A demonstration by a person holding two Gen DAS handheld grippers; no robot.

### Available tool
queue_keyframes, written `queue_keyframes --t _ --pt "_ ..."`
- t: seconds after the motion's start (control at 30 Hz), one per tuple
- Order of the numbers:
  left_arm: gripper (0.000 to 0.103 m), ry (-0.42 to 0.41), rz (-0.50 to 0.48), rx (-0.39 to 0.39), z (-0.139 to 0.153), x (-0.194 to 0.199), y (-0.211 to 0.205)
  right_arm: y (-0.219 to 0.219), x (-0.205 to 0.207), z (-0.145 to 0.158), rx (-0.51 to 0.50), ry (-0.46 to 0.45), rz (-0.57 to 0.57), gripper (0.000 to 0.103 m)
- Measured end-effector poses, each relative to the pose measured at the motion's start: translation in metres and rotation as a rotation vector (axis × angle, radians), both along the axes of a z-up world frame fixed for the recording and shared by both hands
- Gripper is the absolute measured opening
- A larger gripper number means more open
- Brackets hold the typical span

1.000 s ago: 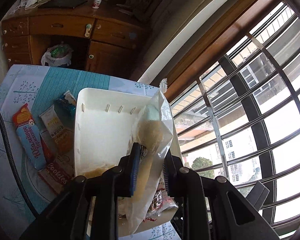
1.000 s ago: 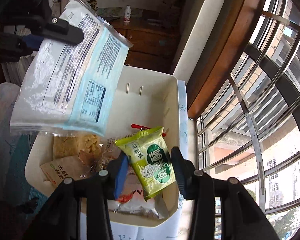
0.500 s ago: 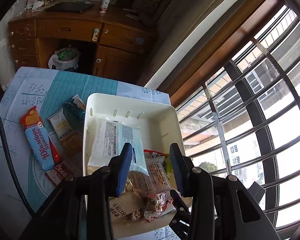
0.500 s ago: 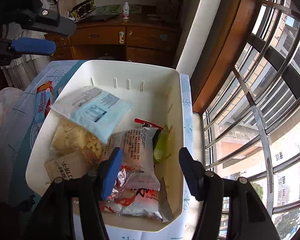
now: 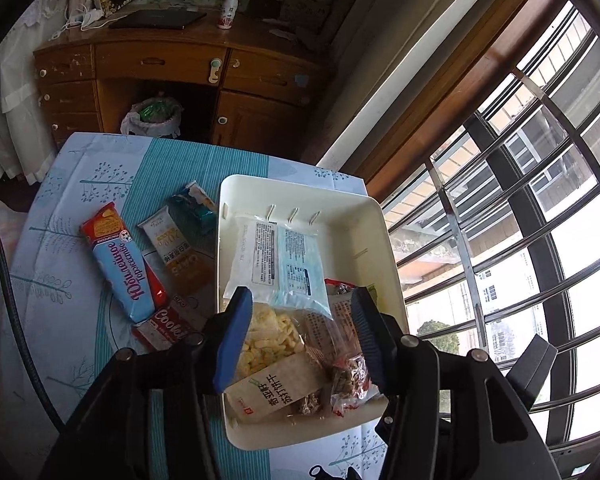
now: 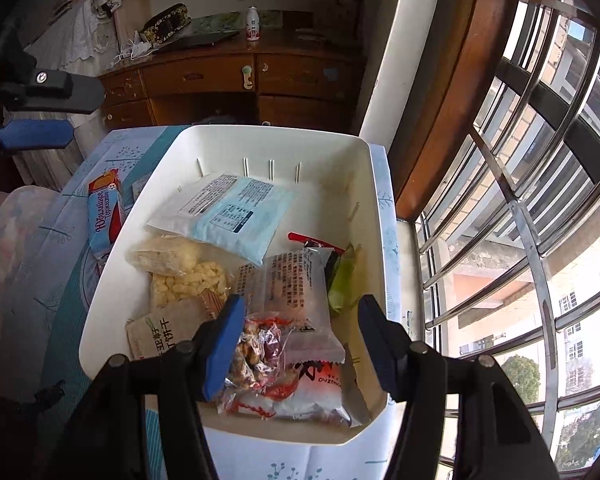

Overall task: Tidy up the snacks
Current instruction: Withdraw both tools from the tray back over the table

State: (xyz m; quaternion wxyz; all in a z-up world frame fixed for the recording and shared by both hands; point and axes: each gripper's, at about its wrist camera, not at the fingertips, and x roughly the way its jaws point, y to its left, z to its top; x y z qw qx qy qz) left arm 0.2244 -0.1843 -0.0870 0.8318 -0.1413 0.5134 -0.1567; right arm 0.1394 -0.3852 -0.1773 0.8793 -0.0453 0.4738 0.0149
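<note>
Several snack packs are already piling up in the white bin by the window, with the pale blue-and-white packet lying flat on top toward the far wall, probably because the left gripper has just been opening its jaws, which are now standing apart and empty above the bin. The right gripper is hanging over the near end, jaws also apart and clamping nothing. A few packs, like the blue biscuit pack, are still sitting on the tablecloth beside the bin, with nothing blocking them.
</note>
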Motion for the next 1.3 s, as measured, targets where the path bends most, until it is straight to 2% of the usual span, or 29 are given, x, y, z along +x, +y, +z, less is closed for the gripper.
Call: queue_keyframes --t 0.13,0.2,0.3,0.47,0.73,0.9,1.2,1.3 --pt "0.058 0.005 0.016 0.011 -0.001 -0.010 0.017 0.005 -0.003 0.004 0.027 -0.004 -0.017 0.059" --pt "0.065 0.004 0.030 0.015 -0.002 -0.016 0.028 0.008 -0.005 0.006 0.044 -0.002 -0.027 0.059" --pt "0.069 -0.003 0.048 0.023 -0.003 -0.026 0.047 0.014 -0.005 0.007 0.072 0.005 -0.046 0.059" --pt "0.072 0.005 0.078 0.028 -0.007 -0.040 0.083 0.027 -0.008 0.007 0.166 0.020 -0.068 0.061" --pt "0.075 0.036 0.133 0.014 -0.020 -0.059 0.146 0.059 -0.015 0.002 0.246 0.062 -0.105 0.064" --pt "0.081 0.043 0.110 0.008 -0.024 -0.065 0.184 0.085 -0.022 0.000 0.258 0.090 -0.146 0.065" --pt "0.082 0.058 0.054 0.001 -0.025 -0.059 0.248 0.128 -0.046 -0.005 0.328 0.124 -0.274 0.065" --pt "0.089 0.059 0.030 -0.005 -0.024 -0.056 0.263 0.142 -0.052 -0.008 0.355 0.144 -0.321 0.065"
